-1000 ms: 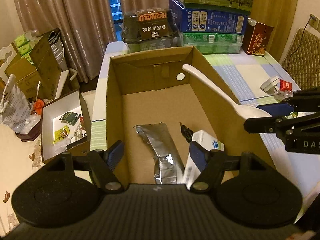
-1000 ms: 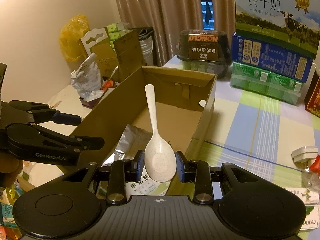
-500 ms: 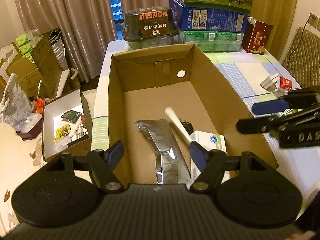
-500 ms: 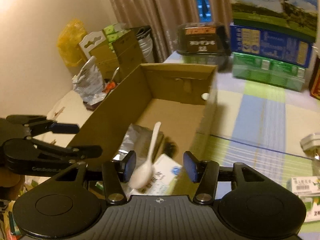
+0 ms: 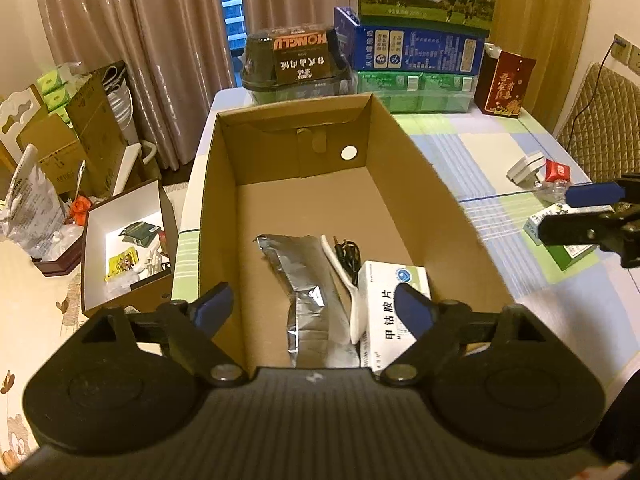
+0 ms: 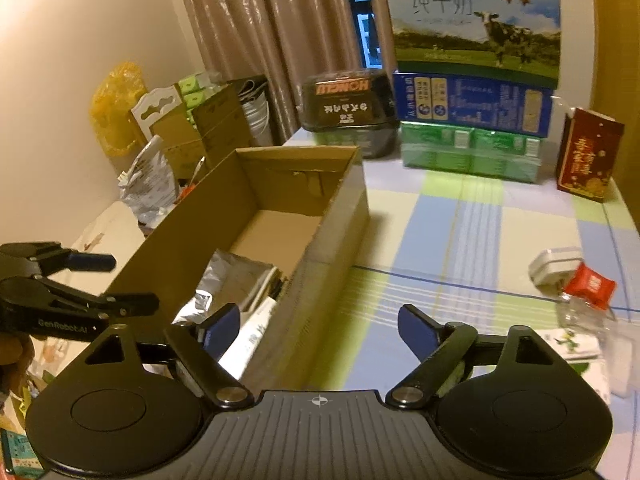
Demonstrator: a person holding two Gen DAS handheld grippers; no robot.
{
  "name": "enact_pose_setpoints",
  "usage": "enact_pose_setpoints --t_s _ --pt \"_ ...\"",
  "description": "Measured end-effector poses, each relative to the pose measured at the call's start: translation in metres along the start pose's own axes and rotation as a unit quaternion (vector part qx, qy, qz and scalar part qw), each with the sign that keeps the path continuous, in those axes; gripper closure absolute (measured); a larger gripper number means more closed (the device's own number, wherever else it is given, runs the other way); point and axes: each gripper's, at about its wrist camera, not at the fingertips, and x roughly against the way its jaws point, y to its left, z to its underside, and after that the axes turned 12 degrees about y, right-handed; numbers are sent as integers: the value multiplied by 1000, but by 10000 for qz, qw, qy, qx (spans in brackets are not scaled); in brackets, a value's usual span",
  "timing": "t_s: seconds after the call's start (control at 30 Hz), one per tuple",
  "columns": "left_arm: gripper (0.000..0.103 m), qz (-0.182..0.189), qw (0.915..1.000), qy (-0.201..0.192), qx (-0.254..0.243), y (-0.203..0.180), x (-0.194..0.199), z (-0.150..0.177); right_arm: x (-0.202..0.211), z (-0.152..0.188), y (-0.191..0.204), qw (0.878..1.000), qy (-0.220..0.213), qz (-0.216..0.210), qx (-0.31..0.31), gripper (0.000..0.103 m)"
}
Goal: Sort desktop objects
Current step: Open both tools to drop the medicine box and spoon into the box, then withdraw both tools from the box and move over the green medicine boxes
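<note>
White and slim, the spoon (image 5: 340, 264) now lies in the box (image 5: 420, 168), wedged between the foil pack (image 5: 308, 292) and the medicine carton (image 5: 390, 312); a second ago the right gripper (image 6: 320, 328) held it above the box. That gripper's jaws are opening with nothing between them, and it has drawn off toward the tablecloth (image 6: 460, 240). The left gripper (image 5: 316, 304) hangs over the near end of the box, its jaws also opening and empty.
</note>
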Motion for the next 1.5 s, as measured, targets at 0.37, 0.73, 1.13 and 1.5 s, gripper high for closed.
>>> enact_pose_setpoints --t_s 0.37,0.73,1.13,1.5 --pt "1 -225 9988 -407 -126 -28 34 8 53 32 -32 9993 -204 299 -40 2" --pt "1 96 9952 -706 -673 -83 62 7 112 96 -115 9955 -204 902 -184 2" --pt "1 598 9825 -555 -1673 -167 51 -6 141 140 -172 9934 -65 1144 -102 2" --pt "1 857 9725 -235 -2152 -210 31 -17 129 151 -185 9904 175 1111 809 2"
